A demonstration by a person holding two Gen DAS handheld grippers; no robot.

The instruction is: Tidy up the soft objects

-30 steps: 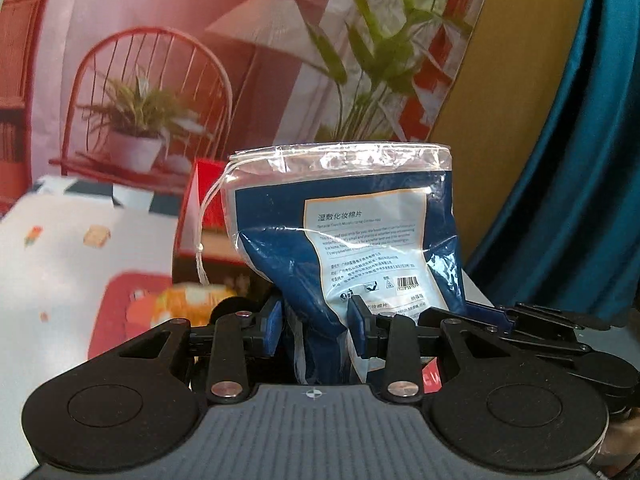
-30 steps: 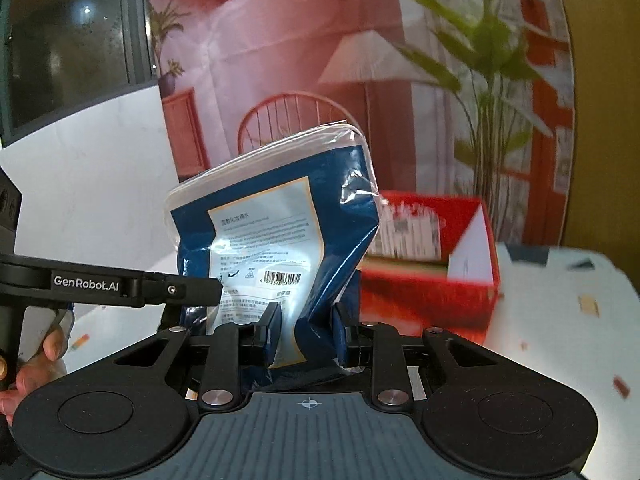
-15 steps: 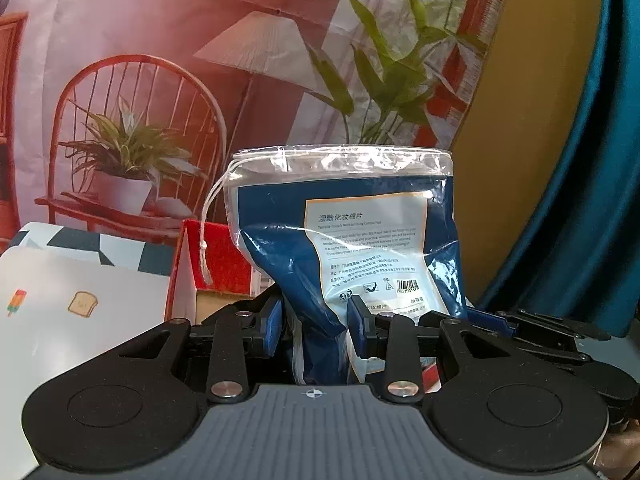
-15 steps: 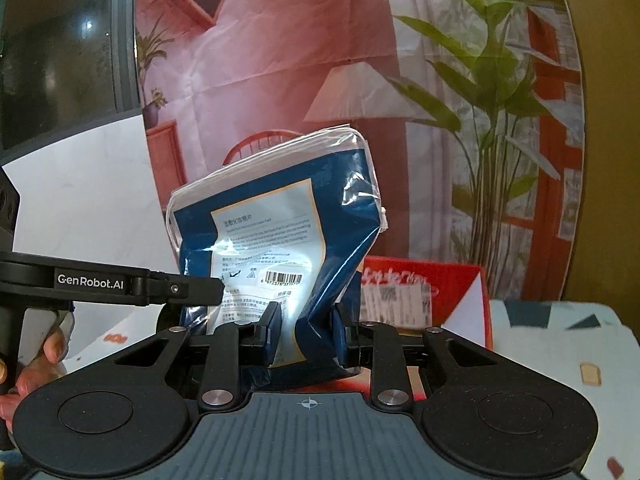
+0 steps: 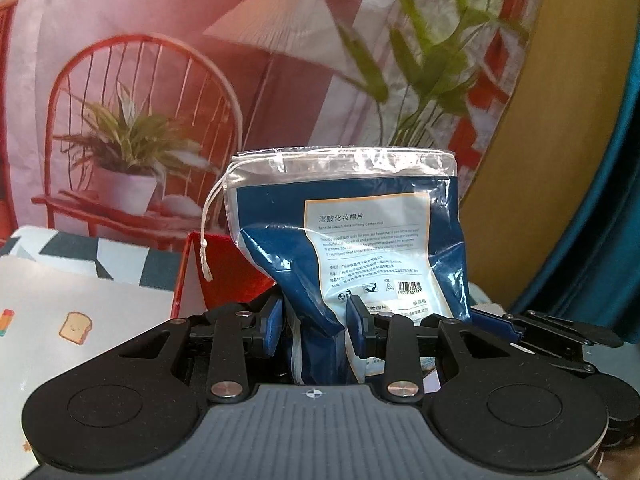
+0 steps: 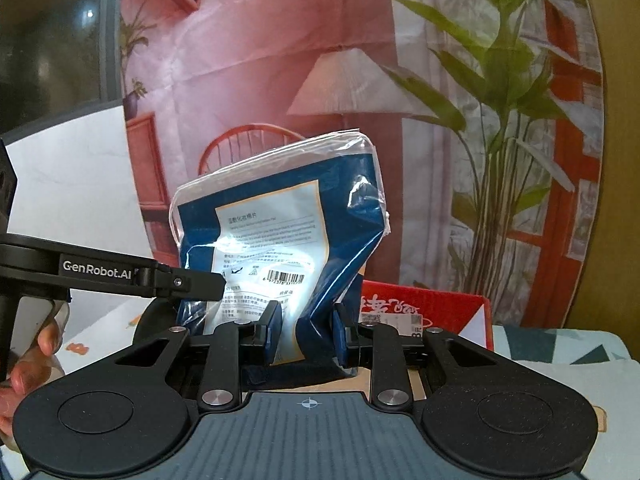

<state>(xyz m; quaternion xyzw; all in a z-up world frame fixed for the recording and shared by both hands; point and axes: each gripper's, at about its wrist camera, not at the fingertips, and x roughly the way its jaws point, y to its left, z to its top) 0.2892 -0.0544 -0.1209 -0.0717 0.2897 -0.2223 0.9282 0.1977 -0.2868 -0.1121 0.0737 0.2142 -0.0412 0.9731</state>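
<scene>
A blue and white plastic bag of cotton pads [image 5: 352, 248] with a clear drawstring top stands upright in the air. My left gripper [image 5: 314, 320] is shut on its lower part. My right gripper [image 6: 306, 328] is shut on the same bag [image 6: 288, 232] from the other side. A red cardboard box [image 6: 432, 316] sits on the table just behind and below the bag; in the left wrist view the box [image 5: 224, 268] shows to the bag's left. The left gripper's body [image 6: 100, 272] shows at the left of the right wrist view.
A table with a patterned white cloth [image 5: 80, 312] lies below. A printed backdrop of a red chair, lamp and plants [image 5: 160, 120] hangs behind. A teal curtain [image 5: 600, 240] hangs at the right. A hand [image 6: 36, 356] holds the left gripper.
Both grippers have risen with the bag held between them. The red box and table have dropped lower in both views.
</scene>
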